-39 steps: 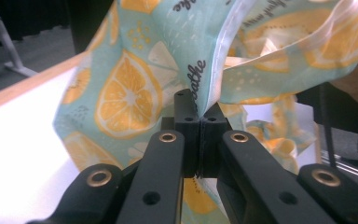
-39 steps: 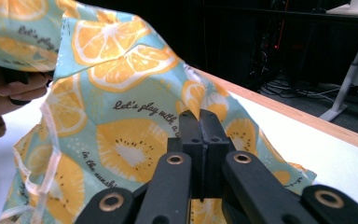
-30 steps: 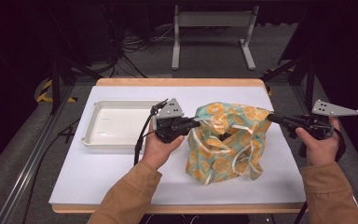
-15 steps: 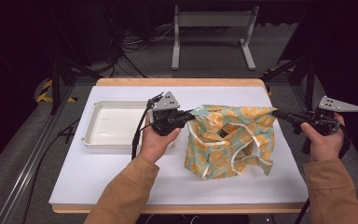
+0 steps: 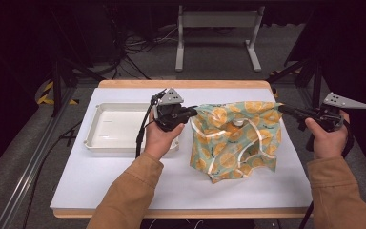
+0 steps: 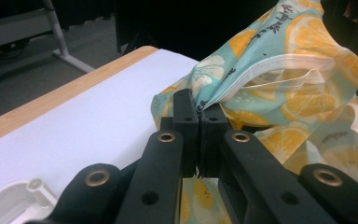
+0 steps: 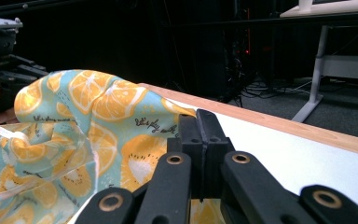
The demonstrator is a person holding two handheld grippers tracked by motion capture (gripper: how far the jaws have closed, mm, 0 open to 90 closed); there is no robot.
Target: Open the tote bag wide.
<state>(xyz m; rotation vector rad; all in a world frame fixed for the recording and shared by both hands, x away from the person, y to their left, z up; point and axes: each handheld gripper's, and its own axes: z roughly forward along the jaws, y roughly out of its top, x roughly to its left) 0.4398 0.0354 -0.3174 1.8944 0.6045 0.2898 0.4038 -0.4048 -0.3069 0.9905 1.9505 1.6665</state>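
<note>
A teal cloth bag with an orange-slice print (image 5: 236, 138) hangs stretched between my two grippers above the white table top, its lower end resting on it. My left gripper (image 5: 195, 110) is shut on the bag's upper left edge; in the left gripper view the jaws (image 6: 198, 122) pinch the fabric (image 6: 279, 79) by the white-trimmed opening. On the right side, my right gripper (image 5: 282, 109) is shut on the bag's upper right corner, and in the right gripper view the cloth (image 7: 98, 121) spreads away from the closed jaws (image 7: 200, 126) toward the other hand.
A shallow white tray (image 5: 116, 128) lies at the table's left, just behind my left hand. The white table top (image 5: 124, 183) has a wooden edge (image 5: 181, 84) at the back. Beyond it stand a metal frame (image 5: 217, 33) and cables on a dark floor.
My left gripper has moved left with the bag's edge, pulling the bag wider and flatter between the two grippers. The right gripper has stayed about where it was.
</note>
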